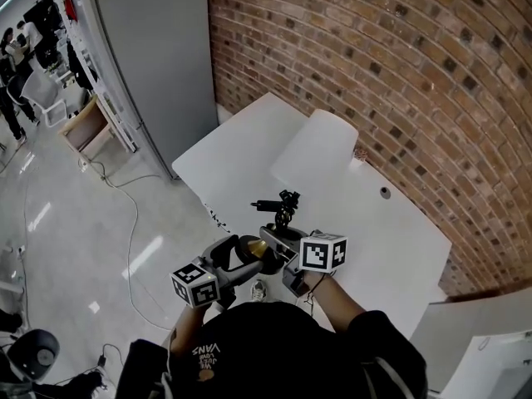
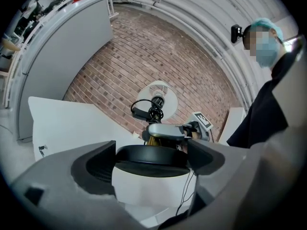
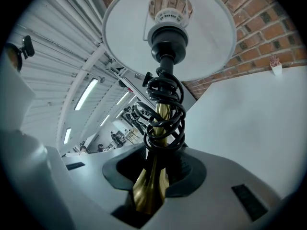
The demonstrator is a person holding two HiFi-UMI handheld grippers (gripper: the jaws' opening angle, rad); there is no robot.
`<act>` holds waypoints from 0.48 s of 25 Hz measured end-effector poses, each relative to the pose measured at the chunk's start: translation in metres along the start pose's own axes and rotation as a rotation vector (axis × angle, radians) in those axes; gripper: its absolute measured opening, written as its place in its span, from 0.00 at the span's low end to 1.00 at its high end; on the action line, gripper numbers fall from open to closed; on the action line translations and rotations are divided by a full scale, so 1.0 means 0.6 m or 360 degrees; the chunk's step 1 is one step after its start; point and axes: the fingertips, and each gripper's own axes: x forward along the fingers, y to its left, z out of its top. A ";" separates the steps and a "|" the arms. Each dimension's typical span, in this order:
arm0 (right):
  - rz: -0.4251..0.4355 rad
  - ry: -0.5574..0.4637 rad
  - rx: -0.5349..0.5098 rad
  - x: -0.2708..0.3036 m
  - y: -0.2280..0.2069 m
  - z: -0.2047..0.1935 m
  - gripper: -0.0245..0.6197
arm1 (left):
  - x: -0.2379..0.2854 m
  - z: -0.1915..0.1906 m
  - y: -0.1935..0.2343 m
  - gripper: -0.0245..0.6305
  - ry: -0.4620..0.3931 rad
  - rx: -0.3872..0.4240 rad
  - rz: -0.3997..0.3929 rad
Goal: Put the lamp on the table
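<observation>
The lamp is held tilted above the white table [image 1: 399,239], with both grippers on it. Its white shade [image 1: 320,152] points toward the brick wall. A black cord [image 1: 287,206] is wound round the brass stem [image 3: 154,183]. My left gripper [image 2: 151,159] is shut on the round black base [image 2: 151,153], one jaw at each side of its rim. My right gripper [image 3: 153,176] is shut on the brass stem just below the cord coil [image 3: 164,114]. In the head view the left gripper [image 1: 241,260] and right gripper [image 1: 281,239] sit close together near the table's front edge.
A brick wall [image 1: 416,65] runs behind the table. A grey partition [image 1: 158,56] stands at the table's left end, and a cable [image 1: 133,223] trails over the glossy floor. A small dark fitting [image 1: 384,193] and a tiny pot [image 1: 360,153] sit near the wall.
</observation>
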 end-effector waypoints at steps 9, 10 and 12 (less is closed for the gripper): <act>-0.0047 -0.0018 -0.0047 0.016 -0.100 0.103 0.22 | 0.125 0.040 0.066 0.74 0.0041 0.0001 -0.0047; -0.0053 -0.0021 -0.0037 0.018 -0.107 0.109 0.22 | 0.133 0.042 0.071 0.74 0.0057 -0.0004 -0.0049; -0.0069 -0.0034 -0.0006 0.022 -0.122 0.119 0.22 | 0.146 0.047 0.082 0.74 0.0094 -0.0014 -0.0056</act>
